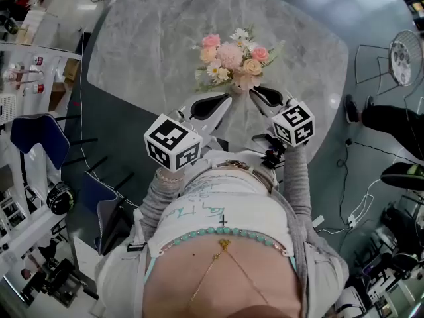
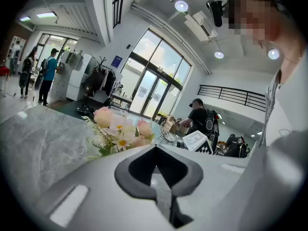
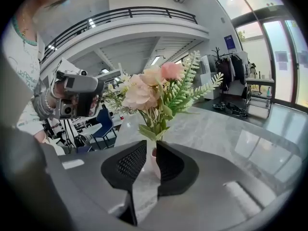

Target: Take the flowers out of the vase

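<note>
The jaws of the right gripper (image 3: 151, 143) stand narrowly apart with the small white vase (image 3: 154, 163) showing in the gap, unpressed, those of the left gripper (image 2: 154, 149) are together and empty, and the pink-and-cream flowers (image 3: 155, 88) stand upright in that vase toward the marble counter's (image 3: 219, 134) near edge.

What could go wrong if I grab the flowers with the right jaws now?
1. The right gripper has its jaws barely apart; they may bump the stems and tip the vase.
2. The left gripper, jaws shut, is not steadying the vase, so it may lift with the flowers.
</note>
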{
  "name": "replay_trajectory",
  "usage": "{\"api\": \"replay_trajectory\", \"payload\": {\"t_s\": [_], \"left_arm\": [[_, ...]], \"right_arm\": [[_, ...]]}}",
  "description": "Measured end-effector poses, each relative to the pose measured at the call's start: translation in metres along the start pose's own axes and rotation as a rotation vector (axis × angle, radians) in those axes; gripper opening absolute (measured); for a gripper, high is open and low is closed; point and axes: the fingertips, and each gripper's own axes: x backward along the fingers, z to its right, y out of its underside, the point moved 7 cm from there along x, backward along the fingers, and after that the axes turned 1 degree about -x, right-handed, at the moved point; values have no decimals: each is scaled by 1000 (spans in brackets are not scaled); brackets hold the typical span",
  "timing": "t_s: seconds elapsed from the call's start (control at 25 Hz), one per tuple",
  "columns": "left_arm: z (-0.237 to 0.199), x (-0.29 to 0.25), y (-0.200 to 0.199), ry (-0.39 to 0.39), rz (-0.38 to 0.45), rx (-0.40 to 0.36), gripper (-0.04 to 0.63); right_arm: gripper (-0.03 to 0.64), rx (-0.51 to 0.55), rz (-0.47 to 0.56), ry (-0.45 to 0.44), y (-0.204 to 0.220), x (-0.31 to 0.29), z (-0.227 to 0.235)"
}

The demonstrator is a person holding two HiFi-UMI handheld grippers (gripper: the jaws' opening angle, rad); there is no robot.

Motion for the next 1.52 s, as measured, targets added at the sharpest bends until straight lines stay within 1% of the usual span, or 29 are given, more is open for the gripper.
{"api": "replay_trajectory", "payload": {"t_s": [0.16, 0.36, 0.48, 0.52, 0.68, 0.92, 1.08, 1.28, 1.44, 1.52], "left_arm": [[0, -5, 5, 2, -10, 14, 1], [-5, -2, 8, -10, -11, 22, 0], [-7, -2, 8, -8, -13, 26, 0], [-7, -2, 8, -6, -14, 26, 1], [-4, -8, 9, 5, -21, 27, 0], [-6, -5, 8, 23, -22, 27, 0], [-7, -7, 7, 29, -26, 27, 1], [-7, -7, 8, 26, -32, 24, 0], [-7, -9, 9, 27, -31, 28, 0], [-7, -8, 9, 29, -29, 29, 1]], "right_arm": [[161, -10, 12, 0, 0, -7, 4], [247, -27, 63, -49, -9, -22, 0], [292, -24, 73, -74, -12, -33, -3], [296, -26, 80, -81, -14, -36, -3], [345, -44, 107, -94, -15, -41, 0], [353, -59, 88, -87, -12, -53, -1], [340, -63, 96, -96, -12, -55, 4], [303, -41, 143, -133, -19, -54, 6], [304, -30, 154, -165, -21, -55, 7], [319, -30, 157, -180, -22, -58, 6]]}}
